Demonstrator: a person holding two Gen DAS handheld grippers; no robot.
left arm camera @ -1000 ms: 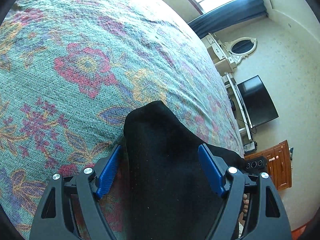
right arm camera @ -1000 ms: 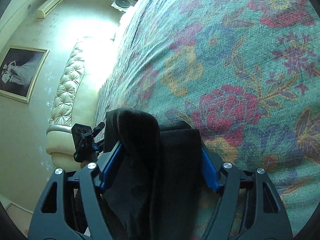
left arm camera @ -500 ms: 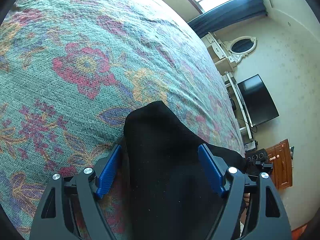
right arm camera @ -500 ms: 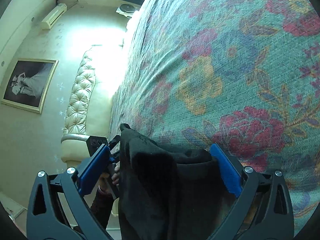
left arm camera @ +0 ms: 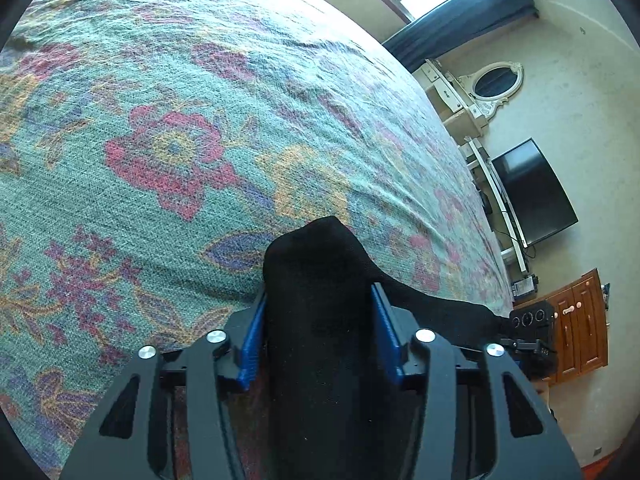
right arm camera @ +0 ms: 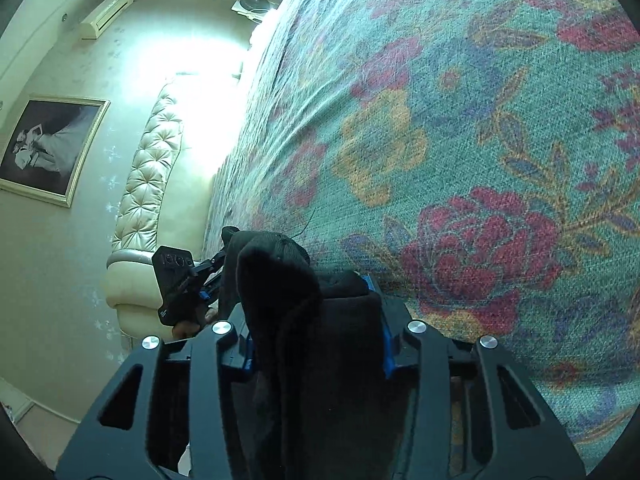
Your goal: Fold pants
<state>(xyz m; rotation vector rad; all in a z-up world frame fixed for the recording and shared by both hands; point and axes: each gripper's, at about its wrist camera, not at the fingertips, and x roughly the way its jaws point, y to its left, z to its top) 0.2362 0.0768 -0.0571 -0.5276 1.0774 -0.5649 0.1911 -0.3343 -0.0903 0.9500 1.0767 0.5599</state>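
Floral bedspread [left arm camera: 168, 152] filled both views while the left gripper [left arm camera: 318, 332] and right gripper [right arm camera: 316, 320], fingers just clenched, each grasped black pants [left arm camera: 316, 280] at six o'clock; a neat fold likely needed both raised evenly.

Bedroom background, non-task items only.
Floral teal bedspread [left arm camera: 168, 128] covers the bed; dark curtain [left arm camera: 460, 24], oval mirror [left arm camera: 494, 84], black TV [left arm camera: 534, 192], wooden cabinet [left arm camera: 580, 320]; tufted cream headboard [right arm camera: 148, 184], framed picture [right arm camera: 48, 148], wall AC unit [right arm camera: 106, 12].
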